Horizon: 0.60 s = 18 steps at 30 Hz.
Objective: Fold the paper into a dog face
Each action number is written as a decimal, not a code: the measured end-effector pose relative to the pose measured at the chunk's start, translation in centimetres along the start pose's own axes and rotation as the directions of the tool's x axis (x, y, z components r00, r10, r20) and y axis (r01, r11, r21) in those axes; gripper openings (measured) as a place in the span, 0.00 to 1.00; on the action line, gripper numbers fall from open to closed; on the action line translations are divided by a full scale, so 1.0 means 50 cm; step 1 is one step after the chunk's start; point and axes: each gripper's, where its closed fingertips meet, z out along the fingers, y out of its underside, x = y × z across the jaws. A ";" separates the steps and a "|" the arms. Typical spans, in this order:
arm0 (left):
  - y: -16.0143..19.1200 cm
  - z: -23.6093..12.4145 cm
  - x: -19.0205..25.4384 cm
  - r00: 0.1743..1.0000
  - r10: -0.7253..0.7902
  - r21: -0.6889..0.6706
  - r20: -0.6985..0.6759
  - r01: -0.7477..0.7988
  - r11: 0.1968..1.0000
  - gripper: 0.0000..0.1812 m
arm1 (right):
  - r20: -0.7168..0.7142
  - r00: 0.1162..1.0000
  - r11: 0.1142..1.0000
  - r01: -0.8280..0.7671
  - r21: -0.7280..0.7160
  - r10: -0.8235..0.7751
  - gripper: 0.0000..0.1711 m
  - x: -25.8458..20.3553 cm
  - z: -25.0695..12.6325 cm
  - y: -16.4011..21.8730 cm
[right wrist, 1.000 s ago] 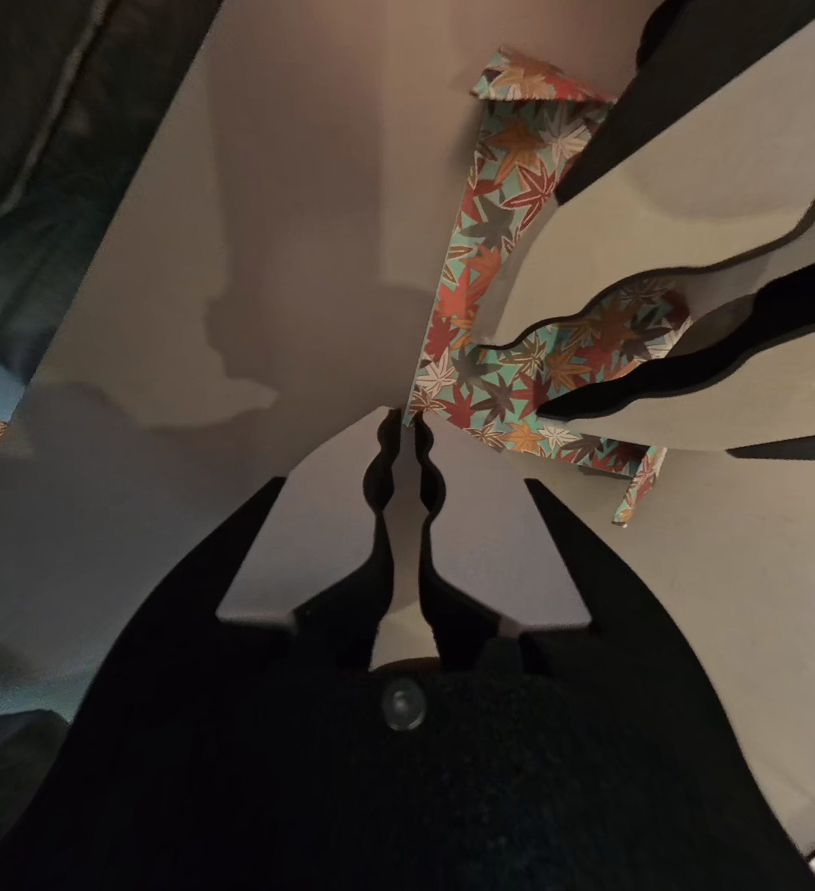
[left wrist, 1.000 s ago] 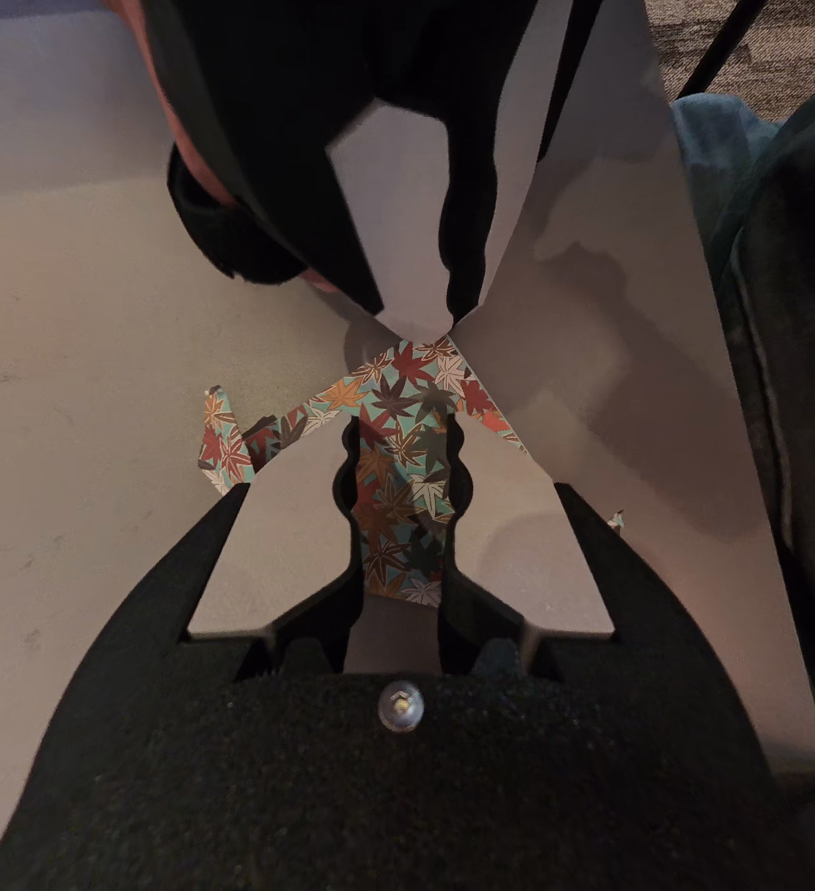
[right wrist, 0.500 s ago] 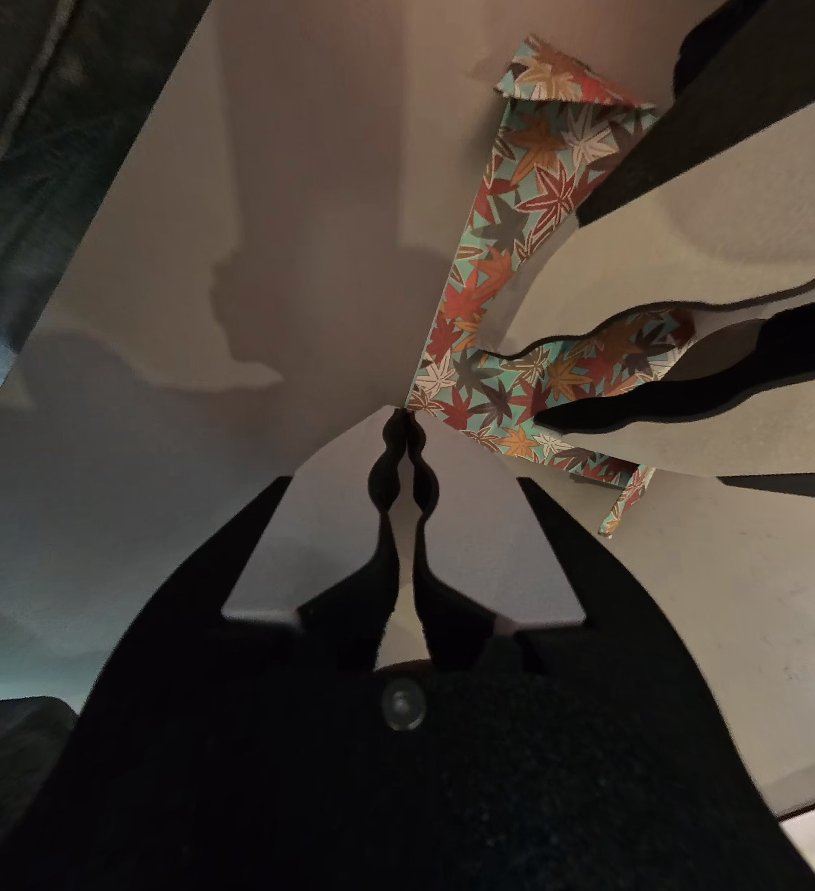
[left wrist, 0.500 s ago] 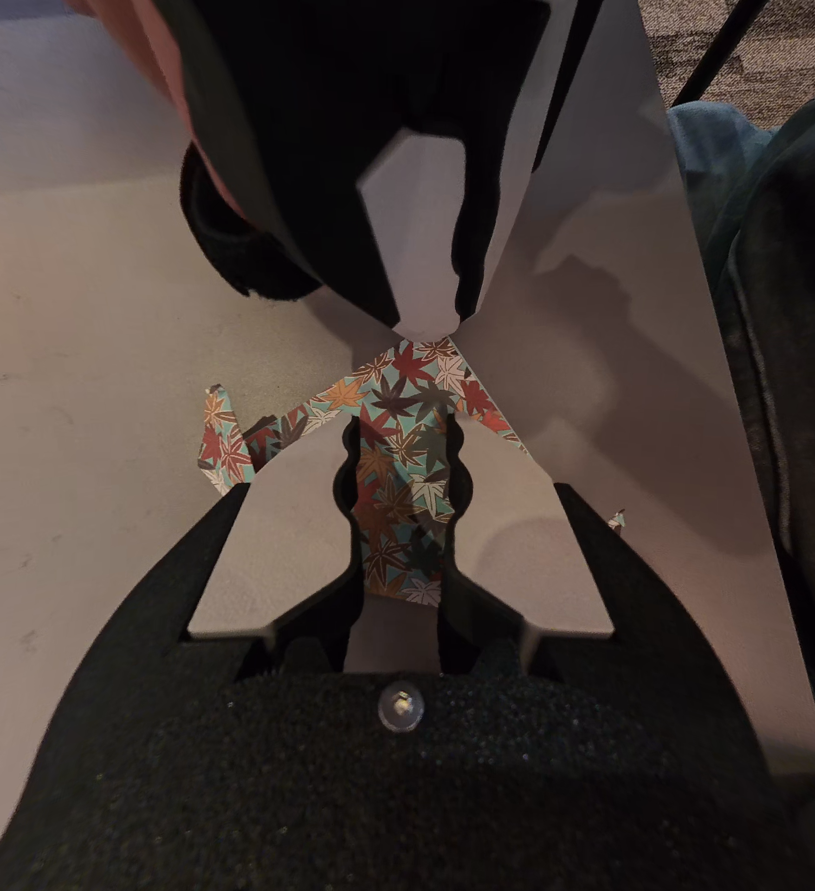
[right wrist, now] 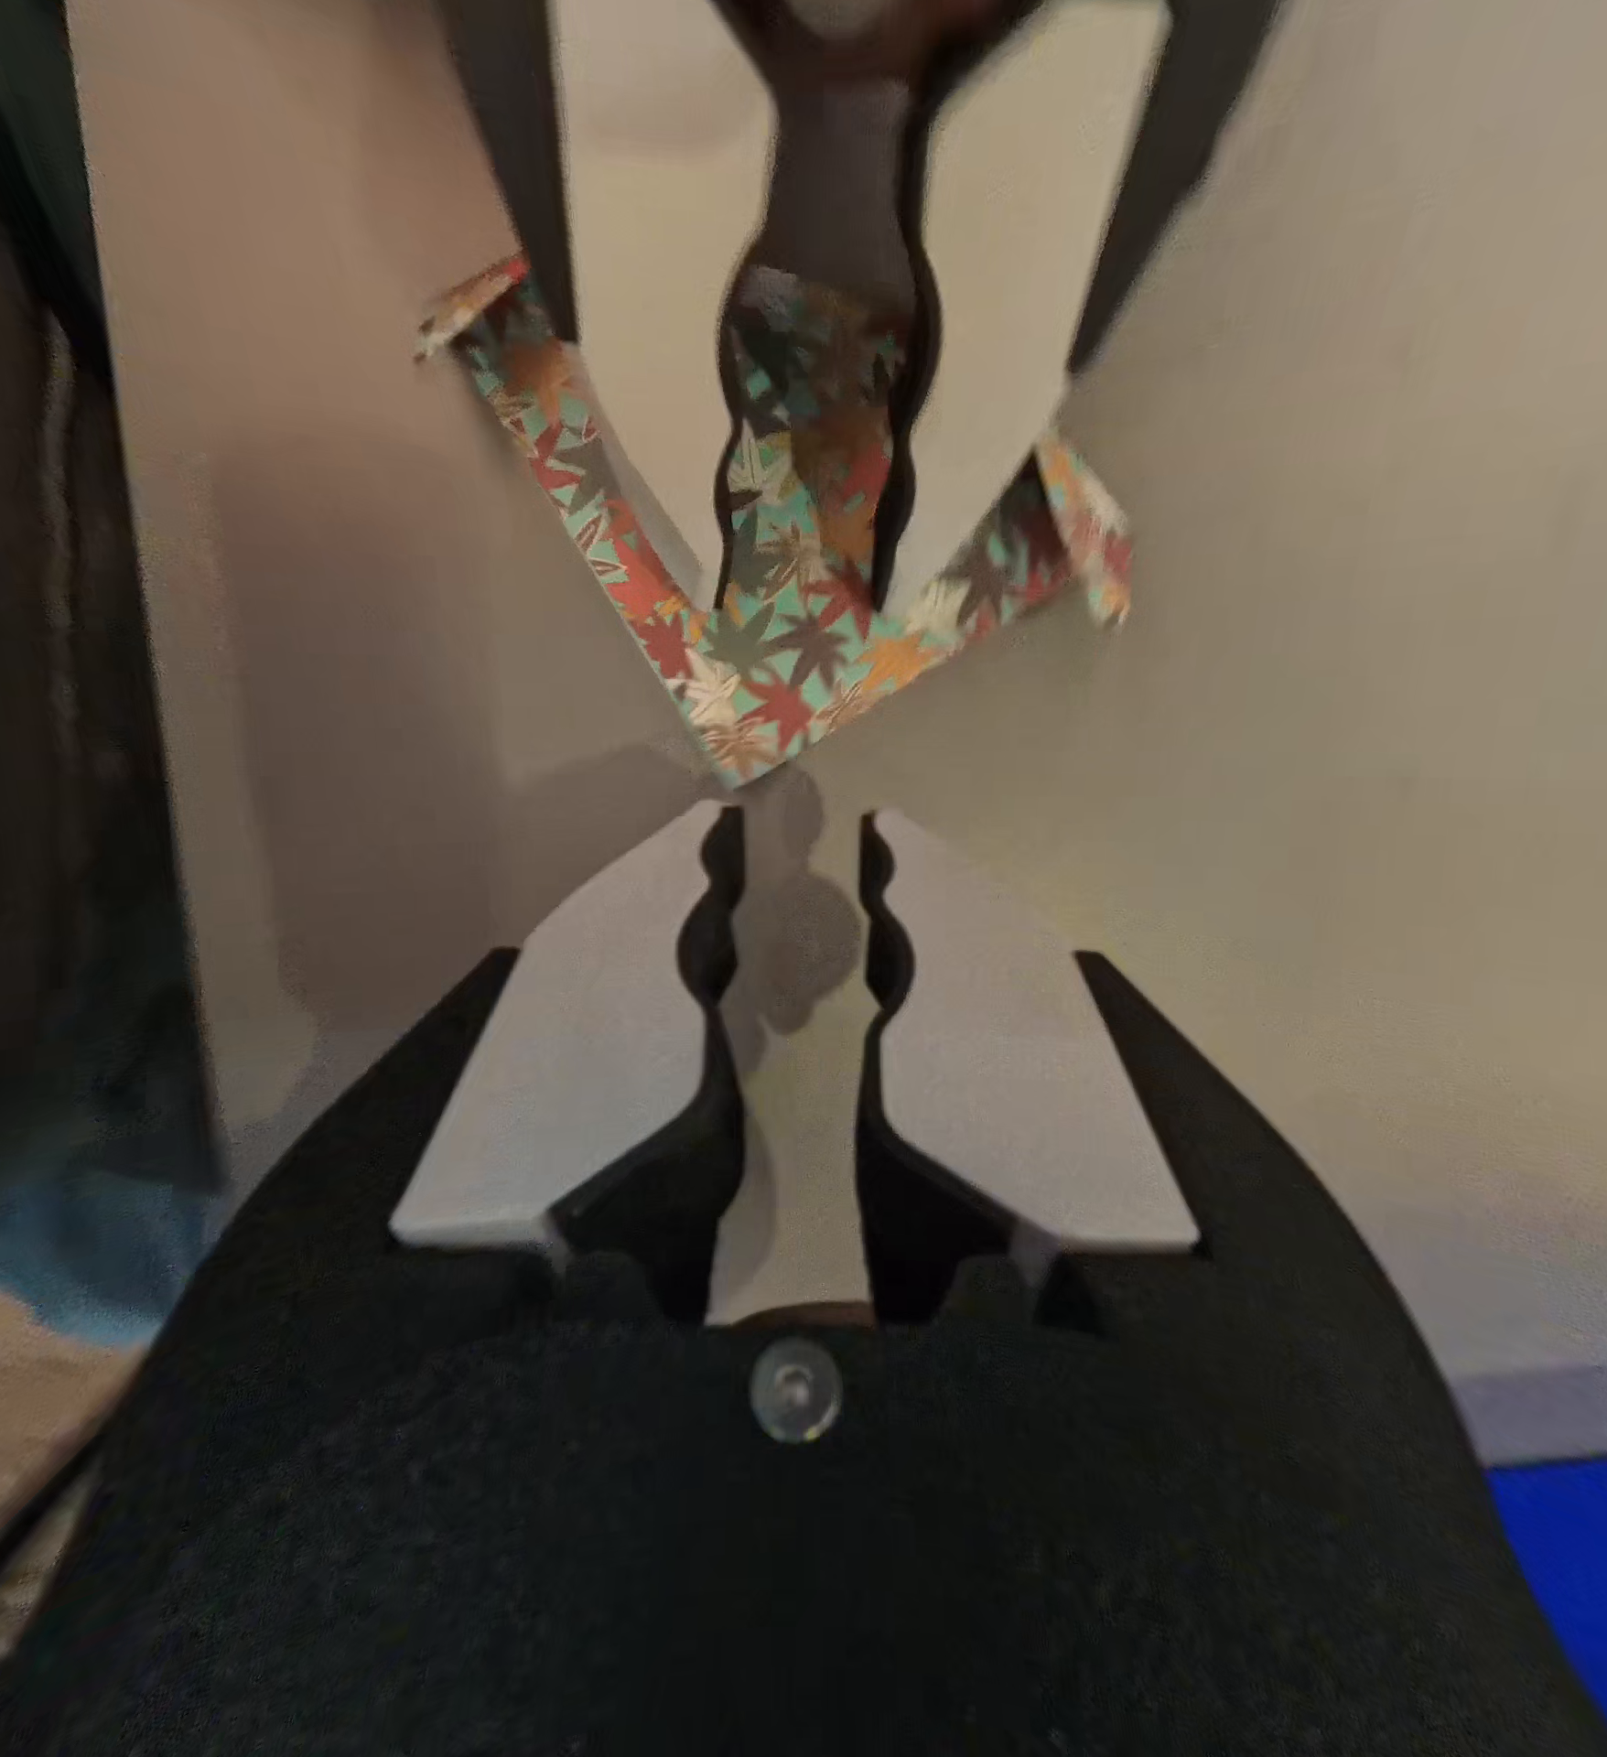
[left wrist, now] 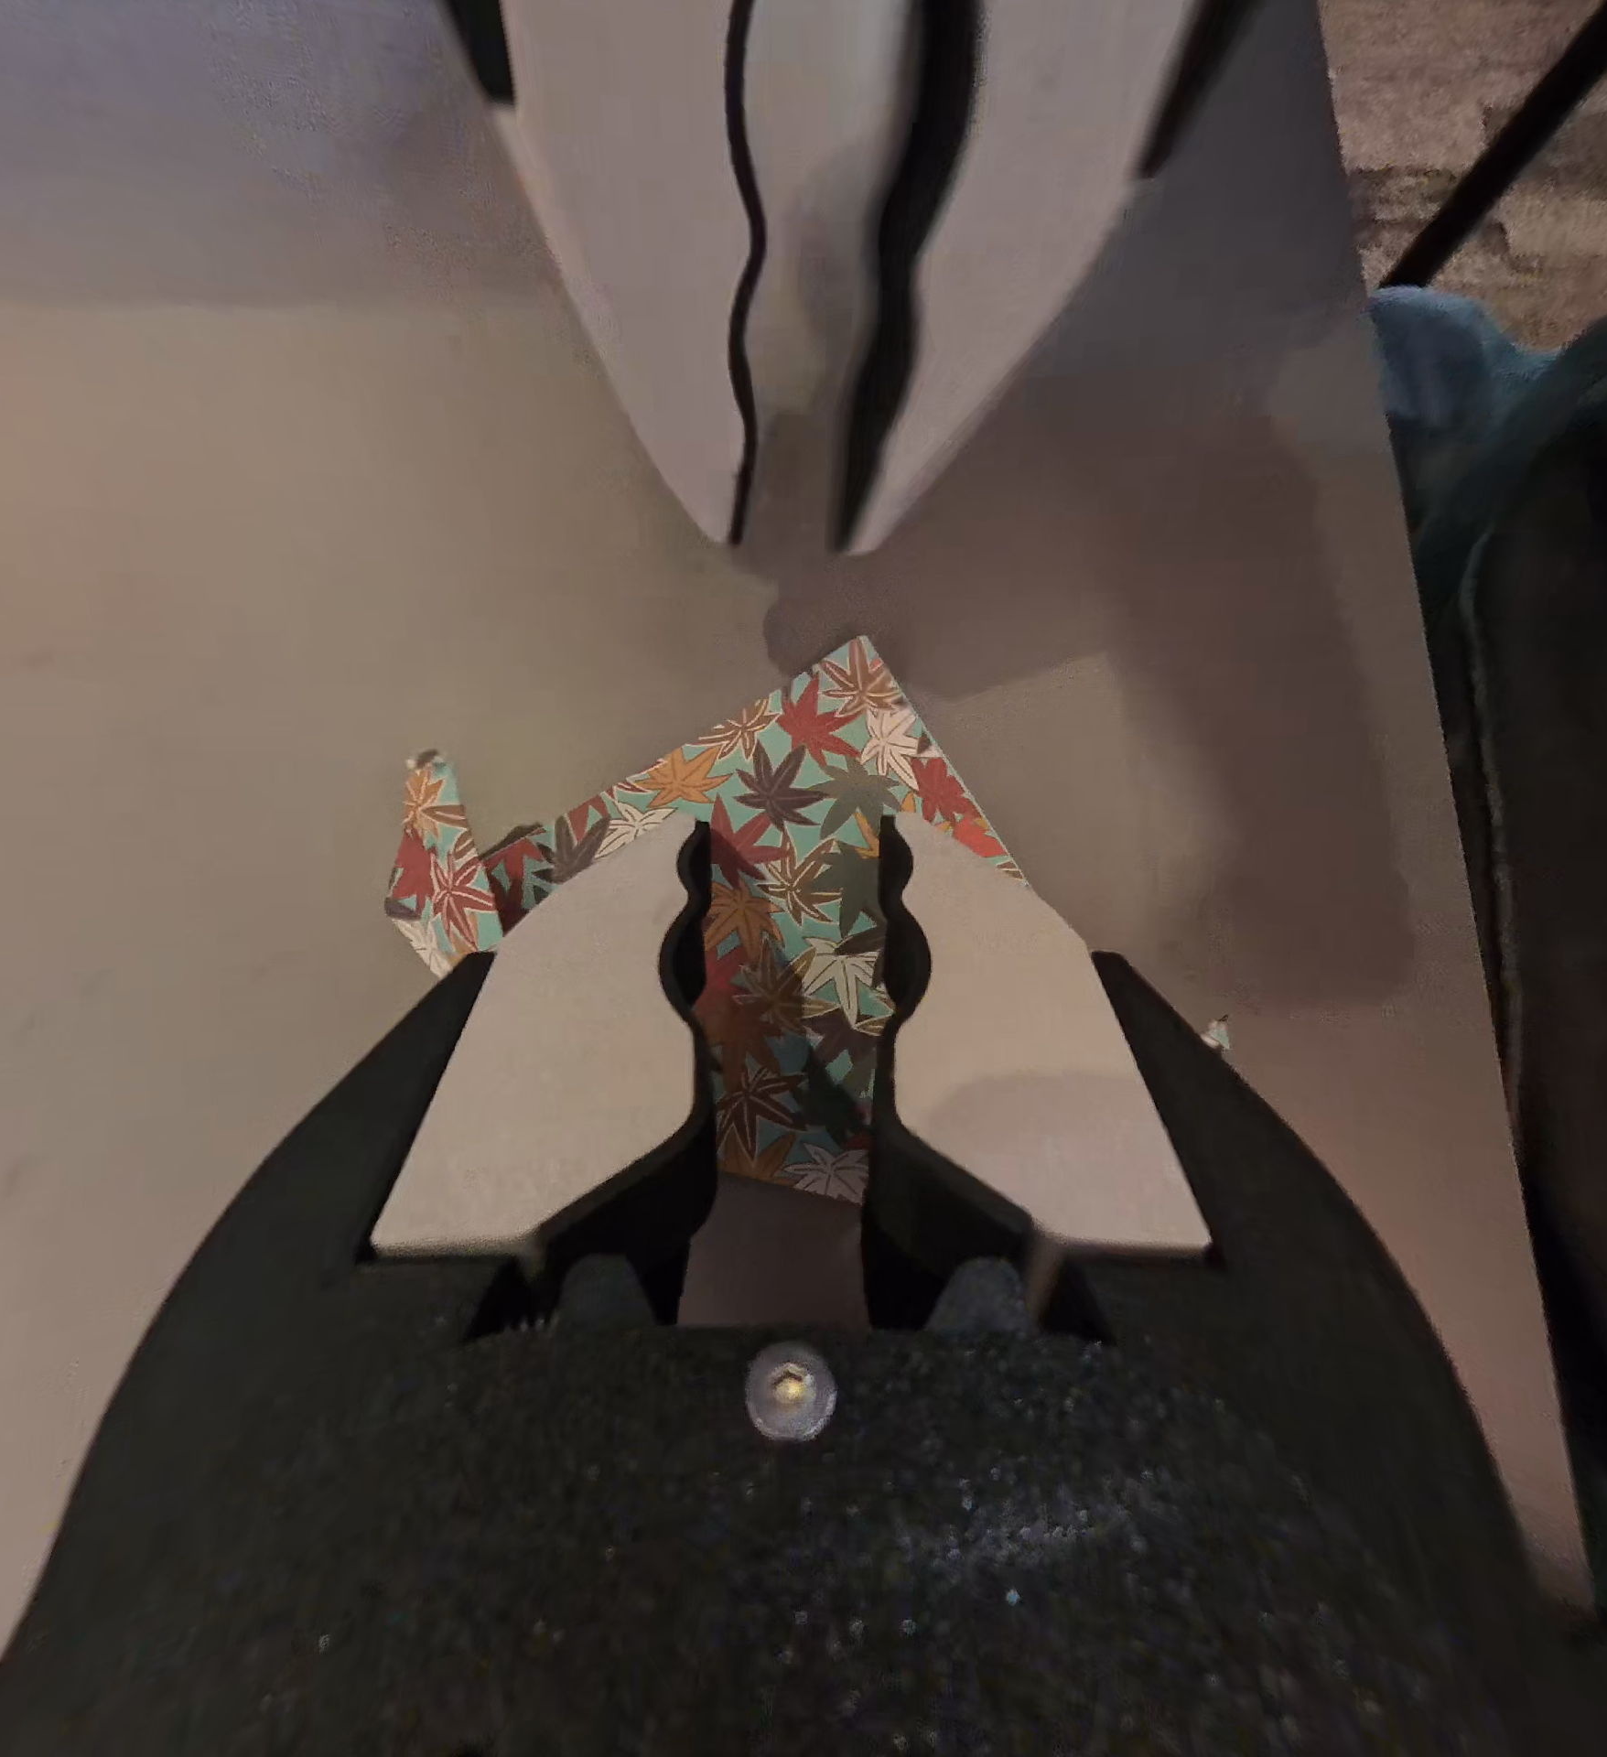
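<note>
The folded paper (left wrist: 781, 761), teal with red, orange and brown leaves, lies on the pale table (left wrist: 163, 570), one small flap (left wrist: 429, 856) raised at its left. My left gripper (left wrist: 792, 827) is open, its fingers resting over the paper with the pattern showing between them. My right gripper (right wrist: 798, 816) is open and empty, just short of the paper's pointed corner (right wrist: 752, 761). The right gripper also shows in the left wrist view (left wrist: 785, 542), facing the left one. The left gripper shows in the right wrist view (right wrist: 800, 599) on top of the paper (right wrist: 781, 685).
The table edge runs down the right of the left wrist view, with dark clothing (left wrist: 1589, 856) beyond it and a black rod (left wrist: 1522, 143) over carpet. In the right wrist view dark cloth (right wrist: 1, 570) hangs at left and a blue surface (right wrist: 1598, 1569) lies at bottom right. Some 5 cm of space lies between my two pairs of fingers.
My right gripper has swung round from the side to face the left gripper head on, has opened, and sits a little back from the paper's corner. The left gripper and paper stayed put.
</note>
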 end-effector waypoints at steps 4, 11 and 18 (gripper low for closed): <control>-0.001 0.003 0.000 0.994 -0.048 -0.013 0.103 0.050 0.999 0.19 | -0.061 0.960 0.956 -0.263 0.130 0.272 0.15 -0.043 0.008 -0.001; -0.007 0.007 0.005 0.978 -0.143 0.006 0.149 0.144 0.990 0.22 | -0.124 0.845 0.847 -0.492 0.201 0.520 0.15 -0.034 0.036 0.010; -0.004 0.006 0.006 0.980 -0.120 -0.012 0.159 0.123 0.992 0.22 | -0.177 0.872 0.885 -0.423 0.194 0.456 0.08 -0.029 0.049 0.011</control>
